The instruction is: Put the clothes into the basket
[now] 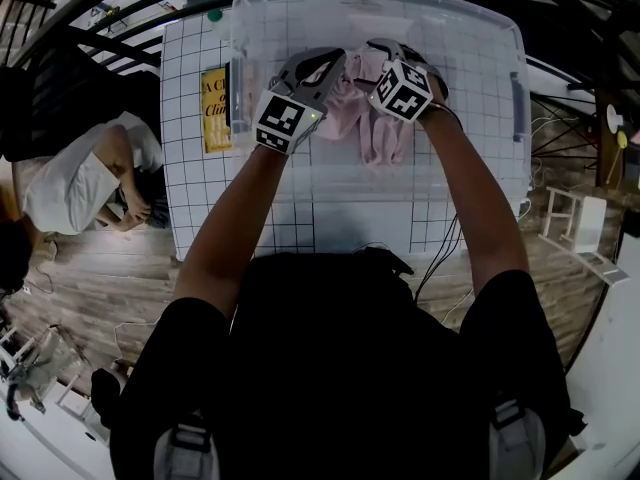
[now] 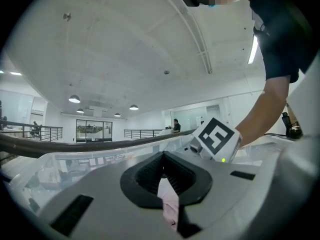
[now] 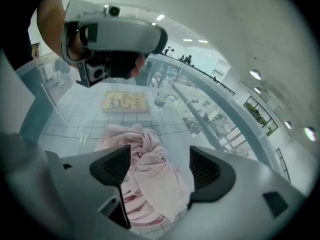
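A pale pink garment (image 1: 375, 128) lies bunched inside a clear plastic bin (image 1: 500, 38) on the gridded table. Both grippers reach into the bin from my side. My left gripper (image 1: 335, 68) is shut on a fold of the pink cloth, and in the left gripper view a strip of it (image 2: 170, 204) hangs from the closed jaws (image 2: 162, 176). My right gripper (image 1: 385, 53) stands open over the heap. Its jaws (image 3: 160, 159) are set wide apart with the crumpled garment (image 3: 150, 169) between and below them, and the pads do not squeeze it.
The bin covers most of the white gridded table (image 1: 190, 168). A yellow printed card (image 1: 215, 108) lies under the bin's left side and a green-capped bottle (image 1: 214, 15) stands beyond it. A person (image 1: 80, 183) sits on the wooden floor at left. A white stool (image 1: 575, 218) is at right.
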`<state>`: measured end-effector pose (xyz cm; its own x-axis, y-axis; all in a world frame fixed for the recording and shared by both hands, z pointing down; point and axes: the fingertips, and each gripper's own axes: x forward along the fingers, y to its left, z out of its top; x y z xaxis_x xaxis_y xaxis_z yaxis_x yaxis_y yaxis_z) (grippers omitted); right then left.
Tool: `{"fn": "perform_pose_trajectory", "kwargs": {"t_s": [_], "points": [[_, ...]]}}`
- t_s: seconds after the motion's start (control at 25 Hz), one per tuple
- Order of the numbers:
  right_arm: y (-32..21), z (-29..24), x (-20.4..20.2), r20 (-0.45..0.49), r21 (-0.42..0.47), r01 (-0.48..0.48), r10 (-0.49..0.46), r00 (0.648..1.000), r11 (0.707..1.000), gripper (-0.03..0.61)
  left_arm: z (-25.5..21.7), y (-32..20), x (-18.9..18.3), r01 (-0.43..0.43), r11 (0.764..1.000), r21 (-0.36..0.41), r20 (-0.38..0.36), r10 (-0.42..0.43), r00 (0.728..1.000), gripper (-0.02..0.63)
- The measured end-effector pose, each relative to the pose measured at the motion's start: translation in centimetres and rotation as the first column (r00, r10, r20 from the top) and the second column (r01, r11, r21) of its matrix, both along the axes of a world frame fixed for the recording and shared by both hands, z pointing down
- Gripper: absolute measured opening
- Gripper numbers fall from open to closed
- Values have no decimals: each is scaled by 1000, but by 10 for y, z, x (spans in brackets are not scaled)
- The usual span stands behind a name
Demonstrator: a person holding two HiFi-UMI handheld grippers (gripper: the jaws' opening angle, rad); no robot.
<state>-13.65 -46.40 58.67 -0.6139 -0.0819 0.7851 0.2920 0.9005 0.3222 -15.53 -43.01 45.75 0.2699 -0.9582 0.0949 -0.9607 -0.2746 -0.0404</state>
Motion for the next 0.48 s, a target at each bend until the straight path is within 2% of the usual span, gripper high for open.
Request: {"fn": "perform_pose_trajectory", "kwargs": {"t_s": [0.24,0.36,0.48], "points": [[8,-67,8,188,-58,-75,85,978,995,334,-15,7,2,-11,1000,-1,-9,11,1000,3],[19,-96,15,295,-135,-95,131,947,986,285,-30,15,5,-15,1000,17,-21,15,1000,3],[33,-124,24,396,-204,-102,177,901,974,203,-49,26,12,-26,999,41,-26,27,999,3]]}}
